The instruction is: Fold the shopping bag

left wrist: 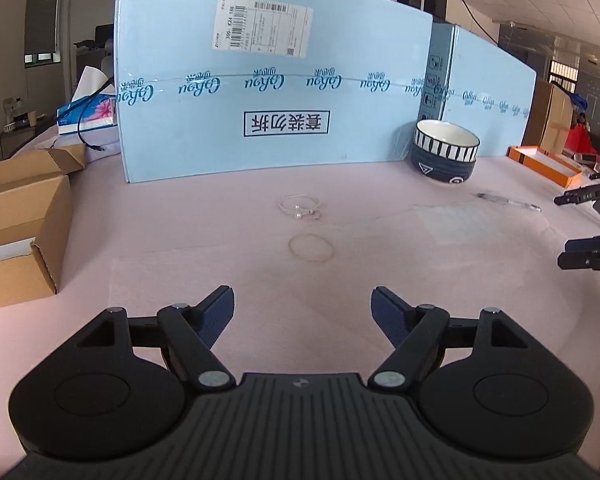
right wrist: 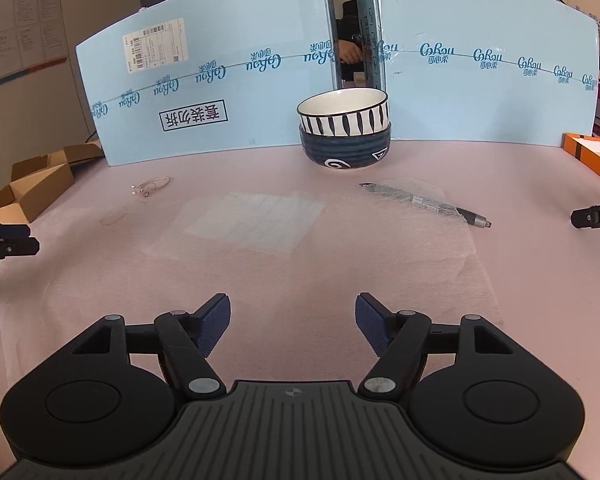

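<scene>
A thin, pale, nearly see-through shopping bag [left wrist: 260,276] [right wrist: 140,280] lies flat on the pink table cover [left wrist: 180,208] [right wrist: 520,184]. A clearer folded patch [right wrist: 256,220] [left wrist: 460,220] shows on its far part. My left gripper [left wrist: 302,296] hovers over the bag's near part, open, with nothing between its blue pads. My right gripper [right wrist: 292,300] is likewise open and empty over the bag. Each gripper also shows at the edge of the other's view: the right gripper [left wrist: 568,228], the left gripper [right wrist: 16,238].
Two stacked bowls [left wrist: 446,152] [right wrist: 344,136] stand before blue cartons [left wrist: 276,80] [right wrist: 220,80] at the back. A pen [right wrist: 428,202] lies on white mesh foam. A wire bracelet [left wrist: 300,206], open cardboard boxes [left wrist: 16,216], a tissue box [left wrist: 86,114] and an orange box [right wrist: 596,156] ring the table.
</scene>
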A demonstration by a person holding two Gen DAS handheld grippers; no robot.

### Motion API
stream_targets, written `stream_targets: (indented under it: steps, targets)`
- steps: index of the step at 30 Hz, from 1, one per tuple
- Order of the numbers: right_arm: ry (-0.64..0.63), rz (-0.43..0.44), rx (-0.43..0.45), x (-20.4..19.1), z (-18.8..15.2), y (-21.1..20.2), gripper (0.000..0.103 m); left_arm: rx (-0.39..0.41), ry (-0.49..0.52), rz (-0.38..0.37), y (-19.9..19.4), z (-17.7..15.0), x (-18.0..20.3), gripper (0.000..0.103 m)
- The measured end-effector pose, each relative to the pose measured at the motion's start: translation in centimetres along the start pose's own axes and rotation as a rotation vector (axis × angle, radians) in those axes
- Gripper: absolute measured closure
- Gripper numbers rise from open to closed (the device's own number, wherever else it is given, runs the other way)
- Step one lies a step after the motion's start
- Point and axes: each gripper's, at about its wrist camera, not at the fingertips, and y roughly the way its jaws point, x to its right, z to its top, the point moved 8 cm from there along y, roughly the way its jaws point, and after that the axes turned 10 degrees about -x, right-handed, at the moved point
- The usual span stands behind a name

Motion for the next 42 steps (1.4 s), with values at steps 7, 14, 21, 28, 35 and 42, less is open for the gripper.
stream_targets:
  steps: [7, 14, 21, 28, 35, 42]
  targets:
    - [-0.008, -0.018, -0.003, -0.1, -0.9, 0.0, 0.031, -0.03, 0.019, 0.049, 1.4, -0.6, 0.3, 0.043]
    - [-0.033, -0.028, -0.026, -0.3, -1.6, 0.6, 0.031, -0.039, 0.024, 0.036, 1.1, -1.2, 0.6, 0.103]
    - [-0.057, -0.025, -0.023, 0.0, -1.3, 0.8, 0.028, -0.022, 0.008, 0.066, -1.7, -2.6, -0.4, 0.103]
    - [-0.053, -0.029, -0.015, -0.3, -1.4, 1.0, 0.021, 0.015, -0.021, 0.106, -7.5, -5.8, -0.8, 0.102]
    - [-0.065, -0.046, -0.006, -0.6, -1.6, 1.1, 0.019, 0.051, -0.138, 0.161, -12.0, -8.7, -2.1, 0.083]
    - [-0.077, -0.056, -0.012, -1.0, -1.5, 1.5, 0.012, 0.175, -0.068, 0.181, -13.0, -4.5, -2.3, 0.047]
